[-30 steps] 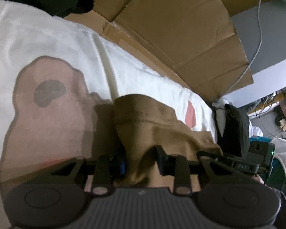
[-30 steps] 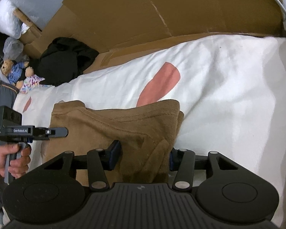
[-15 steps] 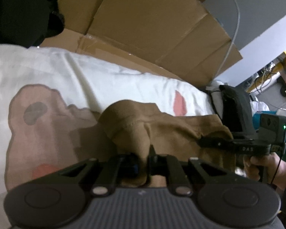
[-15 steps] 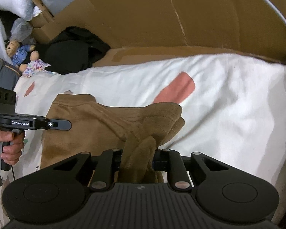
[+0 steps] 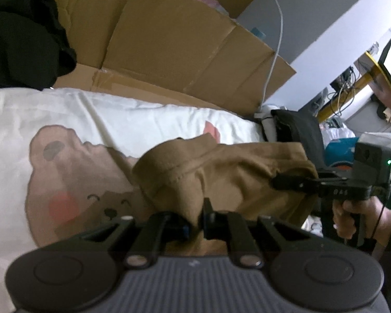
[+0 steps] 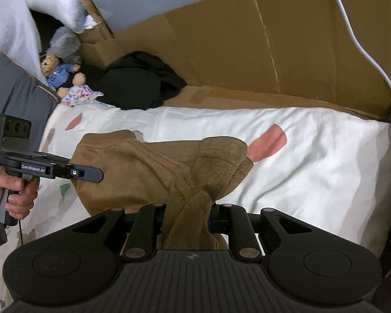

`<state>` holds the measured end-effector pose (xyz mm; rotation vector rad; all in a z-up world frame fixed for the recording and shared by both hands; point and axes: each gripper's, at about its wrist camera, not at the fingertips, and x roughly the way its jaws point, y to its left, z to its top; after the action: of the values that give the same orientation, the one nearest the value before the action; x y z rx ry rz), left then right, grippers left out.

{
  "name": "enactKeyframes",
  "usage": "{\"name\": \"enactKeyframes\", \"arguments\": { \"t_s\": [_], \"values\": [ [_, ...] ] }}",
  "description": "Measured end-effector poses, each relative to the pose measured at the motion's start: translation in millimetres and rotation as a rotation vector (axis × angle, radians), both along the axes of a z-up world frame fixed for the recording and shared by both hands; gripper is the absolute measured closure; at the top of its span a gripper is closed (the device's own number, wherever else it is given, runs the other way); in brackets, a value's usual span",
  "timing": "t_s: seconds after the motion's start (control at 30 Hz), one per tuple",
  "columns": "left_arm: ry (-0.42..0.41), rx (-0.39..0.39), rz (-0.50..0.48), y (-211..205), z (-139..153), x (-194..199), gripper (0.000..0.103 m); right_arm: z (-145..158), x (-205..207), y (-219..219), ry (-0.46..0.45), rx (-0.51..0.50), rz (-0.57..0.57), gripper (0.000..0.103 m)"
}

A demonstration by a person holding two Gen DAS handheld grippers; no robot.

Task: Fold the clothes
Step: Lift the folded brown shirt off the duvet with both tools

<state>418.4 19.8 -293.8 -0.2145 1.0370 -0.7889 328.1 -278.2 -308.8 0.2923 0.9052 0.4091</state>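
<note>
Both claws pinch the brown fleece garment (image 6: 133,172) at the bed's near edge: left claw (image 5: 195,224) on one bunched edge, right claw (image 6: 187,216) on another. Step: raised near edge, mid-fold. Next: probably carry it toward the cardboard-side edge evenly, then release.

Left gripper (image 5: 195,225) and right gripper (image 6: 186,215) both seem clamped, angled downward.
</note>
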Motion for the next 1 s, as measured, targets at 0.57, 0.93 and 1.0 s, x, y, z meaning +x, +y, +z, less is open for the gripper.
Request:
{"name": "enactKeyframes", "arguments": {
  "t_s": [0.57, 0.93, 1.0],
  "values": [
    [-0.076, 0.010, 0.005, 12.4, 51.3, -74.4, 0.093, 48.8, -65.4, 16.7, -0.063, -0.018, 0.009, 0.084],
    [-0.140, 0.000, 0.017, 25.1, 93.5, -119.5, 0.093, 88.1, -106.0, 25.8, -0.143, -0.033, 0.042, 0.084],
    [-0.154, -0.004, 0.021, 27.3, 100.6, -128.2, 0.093, 94.1, -113.7, 27.1, -0.156, -0.032, 0.041, 0.084]
  ]
}}
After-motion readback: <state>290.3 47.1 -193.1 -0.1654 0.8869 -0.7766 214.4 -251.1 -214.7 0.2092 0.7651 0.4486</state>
